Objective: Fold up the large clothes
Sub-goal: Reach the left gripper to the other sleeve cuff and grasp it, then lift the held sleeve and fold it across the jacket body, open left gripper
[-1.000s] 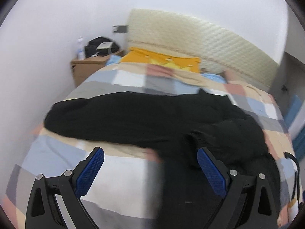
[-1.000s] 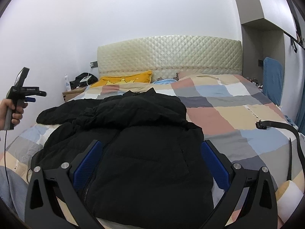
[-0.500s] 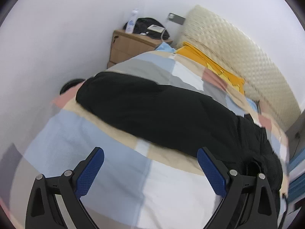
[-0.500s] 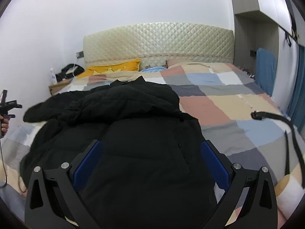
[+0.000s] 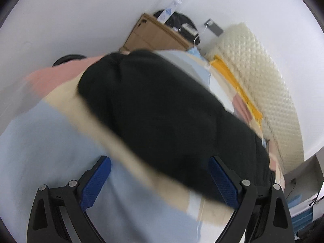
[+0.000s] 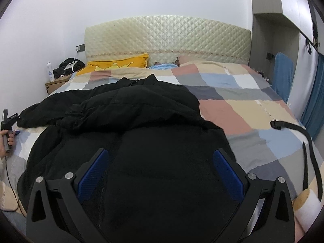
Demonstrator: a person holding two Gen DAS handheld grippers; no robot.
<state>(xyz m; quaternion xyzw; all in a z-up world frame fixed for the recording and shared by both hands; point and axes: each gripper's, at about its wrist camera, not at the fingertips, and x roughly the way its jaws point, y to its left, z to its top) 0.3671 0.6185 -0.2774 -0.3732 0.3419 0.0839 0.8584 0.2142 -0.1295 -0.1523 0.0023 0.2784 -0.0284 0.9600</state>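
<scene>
A large black puffer jacket (image 6: 141,137) lies spread on a bed with a checked quilt (image 6: 253,109). Its left sleeve (image 5: 158,105) stretches toward the bed's left edge. My left gripper (image 5: 160,174) is open and empty, hovering close over that sleeve; it shows at the far left of the right wrist view (image 6: 8,121), held in a hand. My right gripper (image 6: 162,170) is open and empty above the jacket's body near the foot of the bed.
A quilted cream headboard (image 6: 166,36) and yellow pillow (image 6: 117,64) lie at the far end. A wooden nightstand (image 6: 56,83) with a bottle and black bag stands far left. A black strap (image 6: 303,141) lies on the quilt's right side. Blue fabric (image 6: 283,73) hangs on the right.
My left gripper swung left and dropped close to the sleeve end, its view tilting. My right gripper lowered slightly toward the jacket's body. Both stayed open.
</scene>
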